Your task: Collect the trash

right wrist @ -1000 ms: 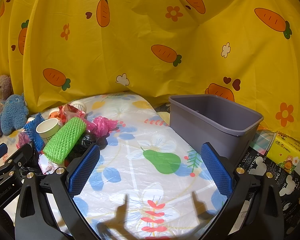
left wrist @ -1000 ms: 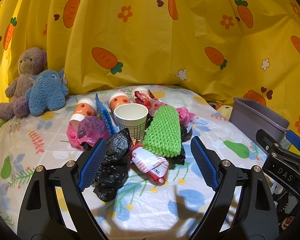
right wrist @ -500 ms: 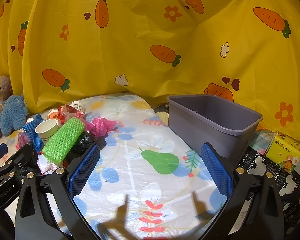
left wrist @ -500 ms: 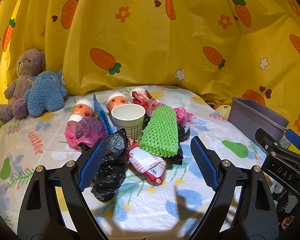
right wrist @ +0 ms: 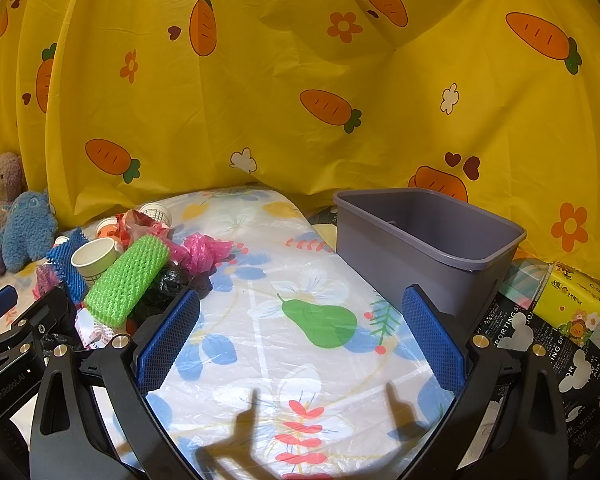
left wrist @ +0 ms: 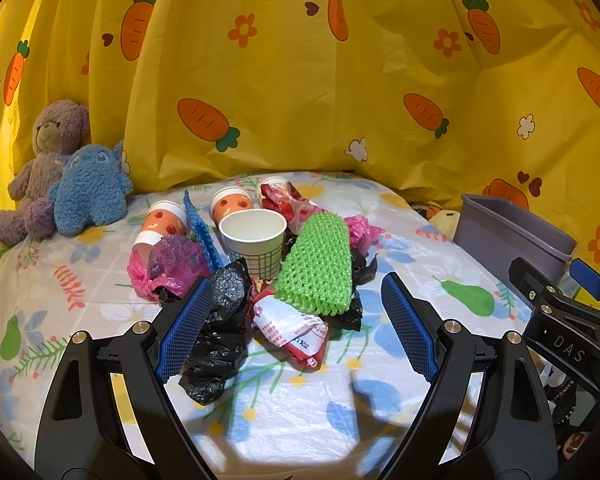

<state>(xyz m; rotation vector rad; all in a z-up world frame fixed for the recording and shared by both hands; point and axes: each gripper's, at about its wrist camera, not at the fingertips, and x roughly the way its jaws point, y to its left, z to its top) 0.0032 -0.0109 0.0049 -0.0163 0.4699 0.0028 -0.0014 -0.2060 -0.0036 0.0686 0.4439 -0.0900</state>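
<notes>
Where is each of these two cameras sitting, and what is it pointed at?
Left wrist view: sits on the left hand-held gripper, looking slightly down between its open blue-padded fingers at the trash pile: white paper cup, green foam net sleeve, crumpled black plastic bag.
Right wrist view: sits on the right hand-held gripper, open, facing the grey plastic bin and the flowered tablecloth.
Shared: each view catches the other gripper at its edge, plus the pile, the bin and the yellow carrot-print curtain.

Table cover [right wrist: 260,320]: glossy plastic film. Bin [right wrist: 432,248]: smooth matt plastic. Cup [left wrist: 256,240]: paper. Green net [left wrist: 316,268]: foam mesh. Black bag [left wrist: 220,320]: crinkled glossy plastic. Toys [left wrist: 88,192]: fuzzy plush.
</notes>
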